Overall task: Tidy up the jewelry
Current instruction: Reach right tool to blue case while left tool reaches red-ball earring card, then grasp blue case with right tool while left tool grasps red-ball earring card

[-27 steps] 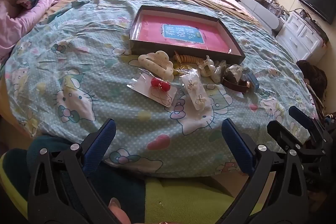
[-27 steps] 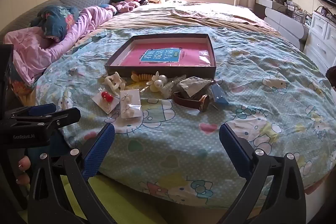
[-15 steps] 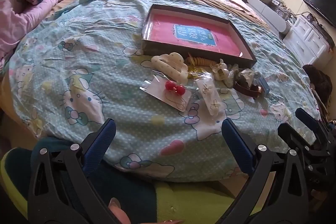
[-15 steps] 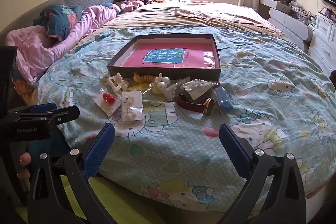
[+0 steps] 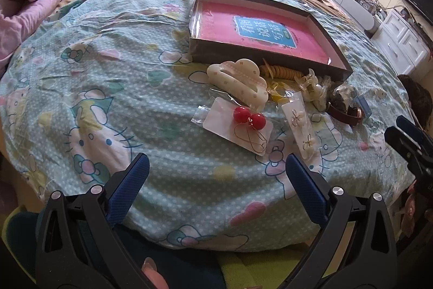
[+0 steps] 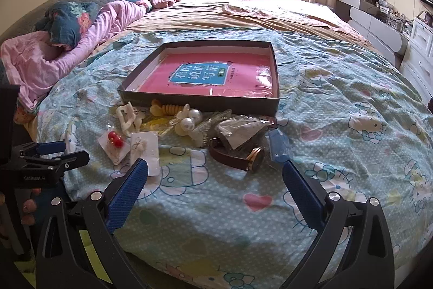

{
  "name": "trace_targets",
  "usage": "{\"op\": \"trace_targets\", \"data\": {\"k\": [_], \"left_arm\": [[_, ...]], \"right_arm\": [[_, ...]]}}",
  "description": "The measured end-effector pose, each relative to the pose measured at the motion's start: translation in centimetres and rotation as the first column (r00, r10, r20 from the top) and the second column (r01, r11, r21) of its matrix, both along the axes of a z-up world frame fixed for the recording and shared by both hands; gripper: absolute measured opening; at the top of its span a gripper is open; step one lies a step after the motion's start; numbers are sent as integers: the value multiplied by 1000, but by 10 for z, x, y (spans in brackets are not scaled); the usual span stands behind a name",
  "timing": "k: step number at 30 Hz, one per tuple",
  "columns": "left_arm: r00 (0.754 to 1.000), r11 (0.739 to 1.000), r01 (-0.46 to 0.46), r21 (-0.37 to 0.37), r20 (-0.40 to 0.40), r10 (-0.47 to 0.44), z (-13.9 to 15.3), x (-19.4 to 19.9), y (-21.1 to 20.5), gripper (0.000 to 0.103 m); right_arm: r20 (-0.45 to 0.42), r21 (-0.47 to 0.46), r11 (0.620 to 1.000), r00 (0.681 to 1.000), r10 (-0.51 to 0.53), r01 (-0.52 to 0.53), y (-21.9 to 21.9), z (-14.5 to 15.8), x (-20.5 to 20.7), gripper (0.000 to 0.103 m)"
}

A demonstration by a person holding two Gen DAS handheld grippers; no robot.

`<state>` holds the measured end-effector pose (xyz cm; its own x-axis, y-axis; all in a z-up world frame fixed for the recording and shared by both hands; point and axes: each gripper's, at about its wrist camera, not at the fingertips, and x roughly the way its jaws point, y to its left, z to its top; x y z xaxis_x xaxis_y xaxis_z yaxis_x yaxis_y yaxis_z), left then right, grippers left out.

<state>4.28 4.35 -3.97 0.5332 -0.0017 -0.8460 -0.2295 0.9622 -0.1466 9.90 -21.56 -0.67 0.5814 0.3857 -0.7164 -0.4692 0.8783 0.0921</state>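
While jewelry (image 5: 273, 99) is lying by the box (image 5: 259, 61), I'm hovering.
Both my left gripper (image 5: 216, 180) and right gripper (image 6: 215, 179) are gaping wide, holding nothing, near the bed's (image 5: 108, 67) front edge.

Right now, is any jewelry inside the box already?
No. The box holds only a pink book; the jewelry lies outside on the blanket.

On the pink book (image 6: 216, 75) lying in the dark tray (image 6: 194, 102), I can read big white Chinese characters on its blue label: 看图说话写话, with a small green tag beside them too tiny for me to make out. My left gripper (image 6: 51, 153) carries small white lettering on its black body that reads "GenRobot.AI".
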Motion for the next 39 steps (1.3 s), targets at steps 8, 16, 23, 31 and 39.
{"op": "trace_targets", "data": {"k": [8, 16, 23, 31, 39], "left_arm": [[997, 995, 71, 76, -47, -68, -23, 27, -7, 94], [991, 988, 123, 92, -68, -117, -36, 44, -14, 94], [986, 977, 169, 130, -39, -165, -34, 61, -24, 86], [981, 976, 192, 106, -2, -192, -30, 60, -21, 80], [985, 985, 168, 47, 30, -169, -21, 51, -8, 75]], "right_arm": [[-48, -10, 994, 993, -105, 104, -31, -19, 38, 99], [-153, 13, 990, 978, -138, 142, -46, -43, 72, 80], [-287, 141, 976, 950, -123, 169, -56, -58, 90, 52], [-335, 206, 967, 939, -77, 153, -58, -68, 98, 34], [-306, 255, 957, 950, -58, 140, -64, -62, 96, 31]]}}
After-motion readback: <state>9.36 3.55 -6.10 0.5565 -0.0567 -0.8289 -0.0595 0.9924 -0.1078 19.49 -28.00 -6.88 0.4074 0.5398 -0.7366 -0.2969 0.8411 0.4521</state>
